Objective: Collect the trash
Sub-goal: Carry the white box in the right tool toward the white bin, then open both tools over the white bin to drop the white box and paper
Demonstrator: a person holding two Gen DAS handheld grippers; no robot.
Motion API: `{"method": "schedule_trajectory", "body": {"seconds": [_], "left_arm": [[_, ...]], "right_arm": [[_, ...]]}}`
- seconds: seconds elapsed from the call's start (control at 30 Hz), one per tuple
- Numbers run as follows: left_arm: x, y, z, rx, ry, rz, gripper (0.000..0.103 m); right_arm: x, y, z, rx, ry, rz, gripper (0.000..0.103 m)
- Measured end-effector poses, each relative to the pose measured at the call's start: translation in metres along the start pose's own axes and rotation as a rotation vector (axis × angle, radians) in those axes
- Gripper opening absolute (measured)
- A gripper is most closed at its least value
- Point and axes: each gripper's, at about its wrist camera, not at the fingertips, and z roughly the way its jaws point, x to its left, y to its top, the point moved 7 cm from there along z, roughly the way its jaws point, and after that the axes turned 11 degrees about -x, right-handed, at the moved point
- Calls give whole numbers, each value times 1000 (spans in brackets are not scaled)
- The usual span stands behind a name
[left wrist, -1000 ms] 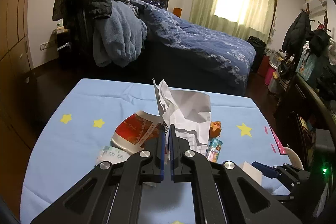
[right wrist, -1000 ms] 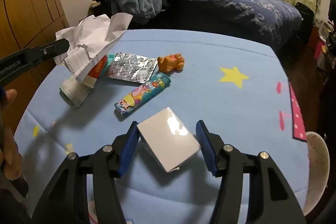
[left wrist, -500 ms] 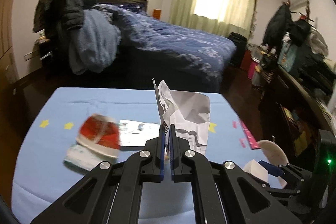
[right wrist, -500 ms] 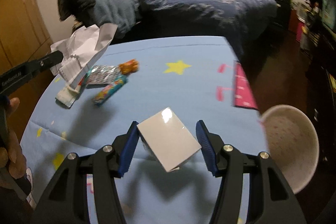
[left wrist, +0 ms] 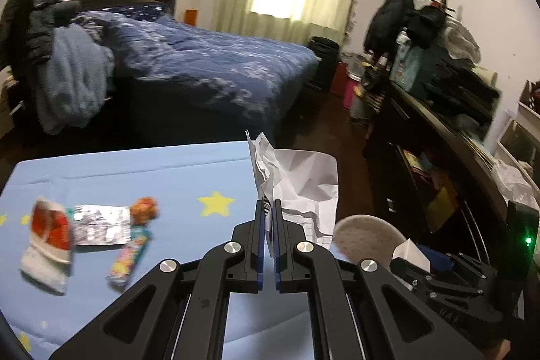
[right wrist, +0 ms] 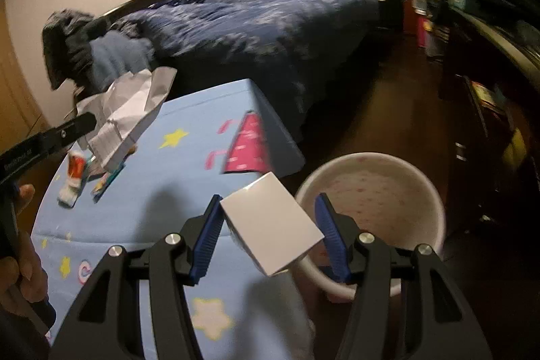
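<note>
My left gripper [left wrist: 268, 208] is shut on a crumpled white paper [left wrist: 300, 188], held above the right edge of the blue star-print table [left wrist: 152, 171]. My right gripper [right wrist: 269, 208] is shut on a small white box [right wrist: 270, 225], its blue pads pressing two opposite sides, just left of a white pink-dotted bin [right wrist: 378, 191] on the floor beside the table. That bin [left wrist: 364, 235] also shows beyond the paper. On the table's left lie a red-white wrapper [left wrist: 50, 228], a silver foil pack [left wrist: 101, 225], an orange scrap [left wrist: 145, 208] and a colourful tube wrapper [left wrist: 130, 255].
A bed with a dark blue cover [left wrist: 202, 70] stands behind the table. A dark, cluttered dresser [left wrist: 438, 130] runs along the right, with dark wooden floor [right wrist: 388, 110] between it and the table. A person's hand [right wrist: 17, 258] holds the left gripper.
Both grippers have swung right across the table with the paper and the box still held. The bin has come into view under the right gripper; the table litter has slid left.
</note>
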Motion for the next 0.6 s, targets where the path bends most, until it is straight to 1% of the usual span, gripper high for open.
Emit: {"method": "schedule_trajectory", "body": {"seconds": [0.2, 0.37, 0.5, 0.6], "left_arm": [[-44, -1, 19, 19, -81, 41, 4], [-89, -1, 30, 22, -147, 101, 4], [-112, -3, 40, 30, -174, 132, 4], [-122, -4, 48, 38, -182, 145, 4]], "right_arm": [[-46, 2, -10, -23, -62, 50, 56], [-75, 2, -14, -31, -98, 75, 56], [-92, 2, -15, -35, -120, 84, 56], [-104, 2, -11, -31, -133, 91, 56]]}}
